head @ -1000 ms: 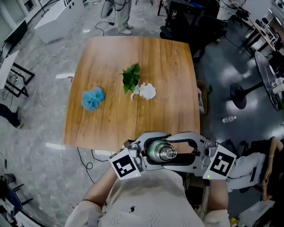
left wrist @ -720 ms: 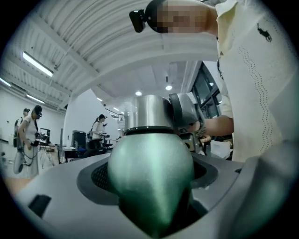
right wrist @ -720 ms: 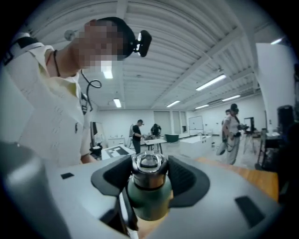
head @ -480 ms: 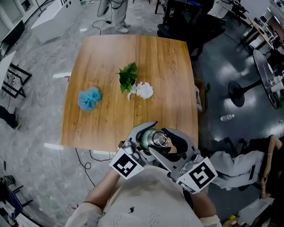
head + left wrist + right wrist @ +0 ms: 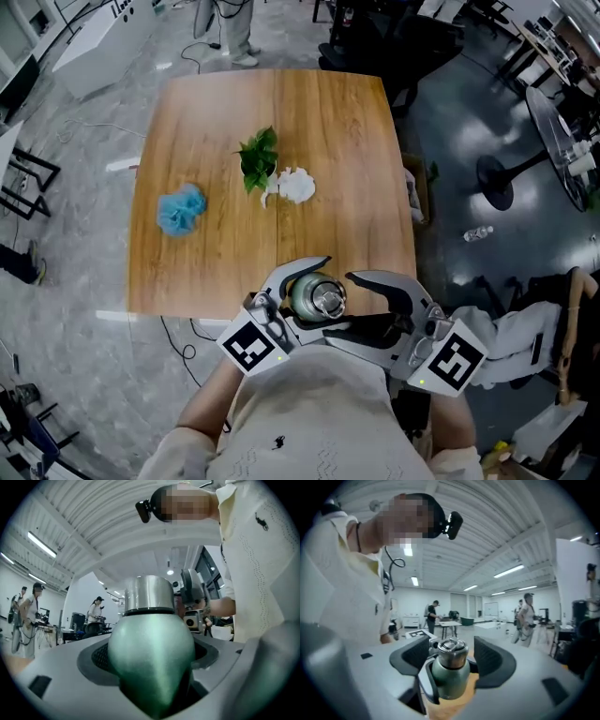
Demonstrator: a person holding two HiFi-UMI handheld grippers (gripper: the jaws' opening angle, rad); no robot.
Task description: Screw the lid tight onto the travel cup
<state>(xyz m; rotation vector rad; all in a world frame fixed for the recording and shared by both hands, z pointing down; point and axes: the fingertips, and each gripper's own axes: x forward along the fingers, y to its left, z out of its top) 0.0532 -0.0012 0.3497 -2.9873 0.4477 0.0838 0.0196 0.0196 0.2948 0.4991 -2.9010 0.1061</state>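
The travel cup (image 5: 307,298) has a dark green body and a silver lid (image 5: 329,300) sitting on its neck. It is held just over the table's near edge, close to my chest. My left gripper (image 5: 305,300) is shut on the green body (image 5: 151,653), and the lid (image 5: 149,595) stands up past its jaws. My right gripper (image 5: 338,304) is open, one jaw on each side of the lid (image 5: 450,649). Its pads (image 5: 411,656) stand apart from the lid with a gap on both sides.
The wooden table (image 5: 328,169) carries a green leafy sprig (image 5: 253,157), a white crumpled piece (image 5: 295,186) and a blue fluffy ball (image 5: 181,209), all far from the cup. Chairs and desks stand on the floor to the right.
The right gripper, closed around the lid a second ago, twisted round with it, then swung back and spread its jaws off the lid. The left gripper kept hold of the cup.
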